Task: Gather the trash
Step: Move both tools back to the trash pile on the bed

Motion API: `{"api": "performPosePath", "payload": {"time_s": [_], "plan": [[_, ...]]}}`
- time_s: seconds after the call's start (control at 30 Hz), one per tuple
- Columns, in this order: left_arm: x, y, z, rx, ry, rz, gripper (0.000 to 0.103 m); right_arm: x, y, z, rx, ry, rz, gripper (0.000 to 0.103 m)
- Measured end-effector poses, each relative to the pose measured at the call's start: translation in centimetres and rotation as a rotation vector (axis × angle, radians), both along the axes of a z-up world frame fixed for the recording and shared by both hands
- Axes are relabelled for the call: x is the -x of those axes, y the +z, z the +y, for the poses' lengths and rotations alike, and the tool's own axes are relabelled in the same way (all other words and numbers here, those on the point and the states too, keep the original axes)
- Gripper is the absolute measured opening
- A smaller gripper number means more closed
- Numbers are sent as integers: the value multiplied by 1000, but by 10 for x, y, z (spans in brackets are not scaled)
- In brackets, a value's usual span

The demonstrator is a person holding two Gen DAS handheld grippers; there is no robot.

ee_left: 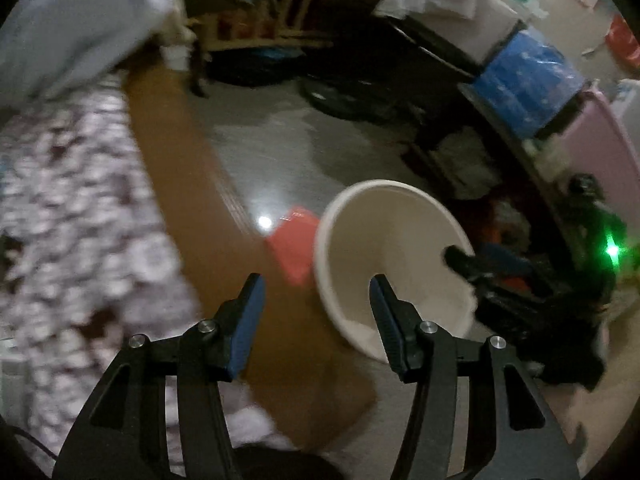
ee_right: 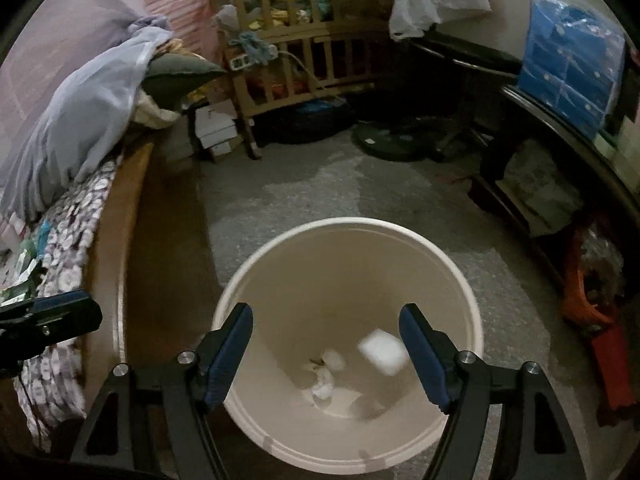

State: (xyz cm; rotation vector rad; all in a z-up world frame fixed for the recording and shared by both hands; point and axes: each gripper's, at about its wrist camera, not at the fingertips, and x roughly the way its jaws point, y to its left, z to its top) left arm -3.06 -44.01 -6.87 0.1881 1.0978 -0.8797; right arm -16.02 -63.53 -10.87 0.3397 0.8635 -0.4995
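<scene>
A white round bin [ee_right: 348, 240] stands on the grey floor; it also shows in the left wrist view [ee_left: 360, 200]. My right gripper [ee_right: 326, 314] is open and empty, held over the bin's mouth. A blurred white piece of trash [ee_right: 382, 350] is inside the bin below it, and small crumpled white scraps [ee_right: 326, 376] lie on the bin's bottom. My left gripper [ee_left: 316, 284] is open and empty, over the bed's edge to the left of the bin. The right gripper's tip shows in the left wrist view [ee_left: 460, 258] at the bin's rim.
A bed with a patterned cover [ee_right: 68, 216] and a brown wooden side [ee_left: 180, 152] runs along the left. A red flat thing [ee_left: 294, 240] lies by the bin. A wooden crib [ee_right: 296, 48] stands at the back, a dark shelf with a blue package [ee_right: 572, 64] on the right.
</scene>
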Motion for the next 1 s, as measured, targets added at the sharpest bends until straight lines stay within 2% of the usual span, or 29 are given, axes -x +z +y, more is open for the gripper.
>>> {"api": "performPosePath", "payload": {"time_s": [0.27,0.6,1.0], "plan": [[-11,8,64,-64,125,-131,53,-26,16,51,5,77,-40,73],[-18,33,146,-96,269,-259,53,-58,34,122,-9,183,-79,74],[-36,44,245,-133,465,-329,53,-106,55,220,11,341,-111,76]]}}
